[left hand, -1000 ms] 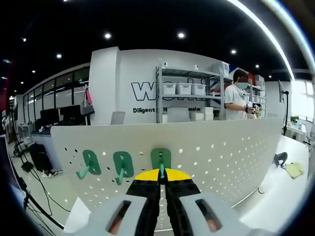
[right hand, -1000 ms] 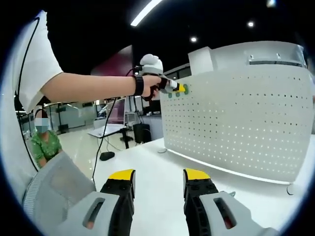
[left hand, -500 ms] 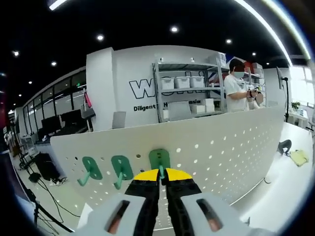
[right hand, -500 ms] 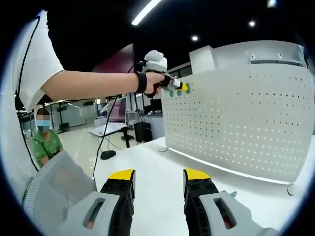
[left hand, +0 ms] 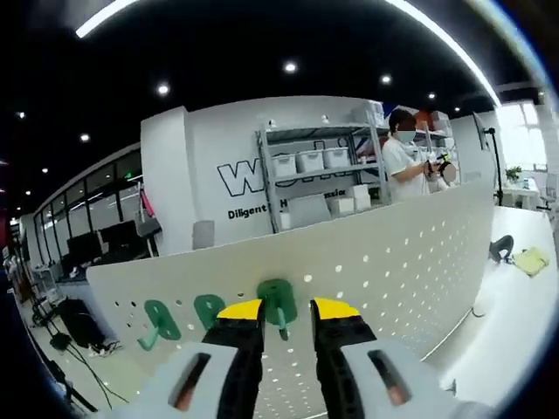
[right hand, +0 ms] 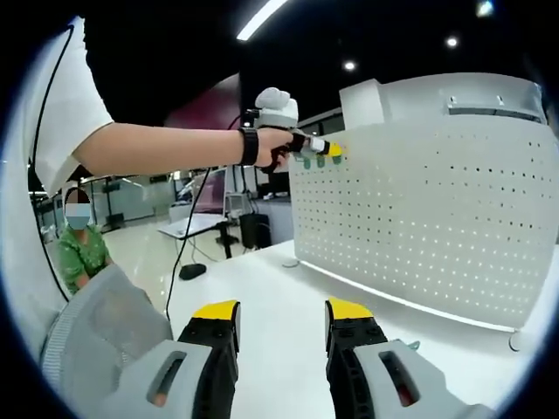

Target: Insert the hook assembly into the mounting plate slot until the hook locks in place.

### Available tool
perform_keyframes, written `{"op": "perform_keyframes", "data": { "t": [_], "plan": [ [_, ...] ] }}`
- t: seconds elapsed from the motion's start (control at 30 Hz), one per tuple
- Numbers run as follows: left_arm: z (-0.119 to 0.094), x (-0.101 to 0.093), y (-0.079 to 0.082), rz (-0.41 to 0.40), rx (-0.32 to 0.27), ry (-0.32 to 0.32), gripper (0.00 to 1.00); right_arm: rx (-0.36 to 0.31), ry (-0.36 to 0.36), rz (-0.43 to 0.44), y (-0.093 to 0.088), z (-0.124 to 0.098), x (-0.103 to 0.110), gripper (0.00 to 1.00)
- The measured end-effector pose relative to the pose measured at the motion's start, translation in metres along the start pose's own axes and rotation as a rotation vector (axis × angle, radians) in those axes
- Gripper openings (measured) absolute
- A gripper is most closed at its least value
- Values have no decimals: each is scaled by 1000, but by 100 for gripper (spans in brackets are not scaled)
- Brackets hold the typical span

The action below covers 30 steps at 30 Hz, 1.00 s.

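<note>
Against the white perforated metal mounting plate [left hand: 384, 271], three green plastic hooks are sitting in a row near its upper edge; the left gripper [left hand: 286, 313] is hovering with jaws parted around the green hook [left hand: 278, 303] at twelve o'clock, gripping nothing; the right gripper [right hand: 281, 325] is resting spread and empty over the white table [right hand: 288, 305].

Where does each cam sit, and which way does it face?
Left gripper view: rides the left tongs, close against the white perforated pegboard, facing three green plastic hooks; own open jaws show.
Right gripper view: rides the right tongs, low over the white table, facing the pegboard's side; the person's arm shows.
Shared: pegboard, hooks.
</note>
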<state>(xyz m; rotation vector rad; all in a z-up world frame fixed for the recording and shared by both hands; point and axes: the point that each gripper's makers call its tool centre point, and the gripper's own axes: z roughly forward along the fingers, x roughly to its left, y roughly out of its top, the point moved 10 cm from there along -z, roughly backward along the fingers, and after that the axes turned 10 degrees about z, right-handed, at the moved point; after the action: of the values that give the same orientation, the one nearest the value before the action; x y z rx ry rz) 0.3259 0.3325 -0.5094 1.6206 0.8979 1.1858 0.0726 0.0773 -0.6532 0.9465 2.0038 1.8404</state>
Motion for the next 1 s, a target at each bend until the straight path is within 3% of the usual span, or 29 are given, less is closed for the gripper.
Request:
{"op": "perform_keyframes", "data": {
  "t": [0.13,0.37,0.47,0.53,0.67,1.0],
  "plan": [
    [1,0,0,21,-4,3,23,3,-3,-5,1,0,2,39],
    [2,-3,-6,-4,20,-62,28,6,-2,-7,1,2,2,39],
    [3,0,-10,25,50,-36,20,1,-2,-9,3,2,2,39],
    [1,2,-12,-10,49,-25,14,4,-4,-10,3,2,2,39],
    [0,4,-12,-7,42,-10,19,-2,-6,-7,3,1,1,39],
    [-13,-4,-11,4,19,-43,27,12,-14,-24,7,1,0,39]
  ]
}}
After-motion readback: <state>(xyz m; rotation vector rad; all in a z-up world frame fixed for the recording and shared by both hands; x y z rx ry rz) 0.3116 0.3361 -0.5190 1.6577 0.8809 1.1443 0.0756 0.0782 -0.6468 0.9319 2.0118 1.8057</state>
